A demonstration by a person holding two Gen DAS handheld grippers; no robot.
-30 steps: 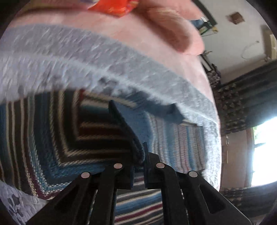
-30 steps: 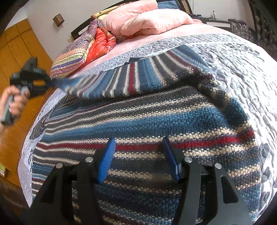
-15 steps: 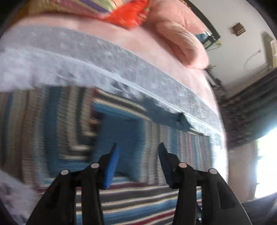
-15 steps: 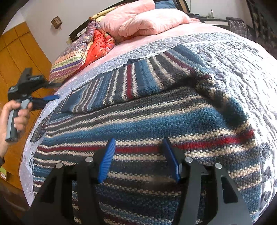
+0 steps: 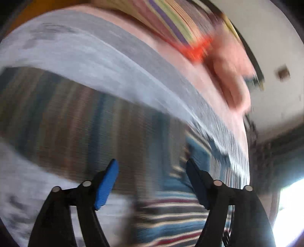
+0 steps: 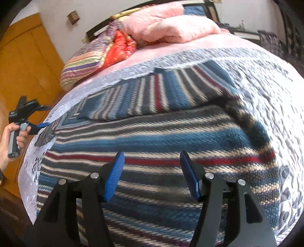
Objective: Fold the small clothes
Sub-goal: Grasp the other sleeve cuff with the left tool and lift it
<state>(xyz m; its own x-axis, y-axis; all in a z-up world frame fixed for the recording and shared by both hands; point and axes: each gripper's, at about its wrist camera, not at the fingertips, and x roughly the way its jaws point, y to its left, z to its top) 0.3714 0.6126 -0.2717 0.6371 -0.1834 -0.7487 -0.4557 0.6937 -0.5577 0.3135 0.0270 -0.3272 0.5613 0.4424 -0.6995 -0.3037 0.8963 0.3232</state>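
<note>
A striped knit sweater [image 6: 152, 144] lies spread across the bed, filling the middle of the right wrist view, and one sleeve [image 6: 152, 96] is laid over the body toward 12 o'clock, which looks like the first fold of the job. The right tool [image 6: 151, 174] hovers low over the sweater's near part with its blue pads set wide apart and nothing between them, probably placed there to pin or pick up the near edge. The left tool [image 6: 42, 124] shows at 9 o'clock in that view, gripped by the person's hand [image 6: 13, 136] at the bed's left edge; in its own blurred view the left tool [image 5: 152, 180] is spread wide and holds nothing, with the sweater under it.

The sweater rests on a pale grey quilted bedspread [image 6: 266, 79] over a pink sheet [image 6: 171, 47]. At 12 o'clock sit a folded pink blanket [image 6: 171, 28] and a striped pillow [image 6: 81, 64] with a red cushion [image 6: 119, 49]. An orange wooden panel [image 6: 28, 57] fills 10 o'clock, with a white wall [image 6: 57, 7] behind
</note>
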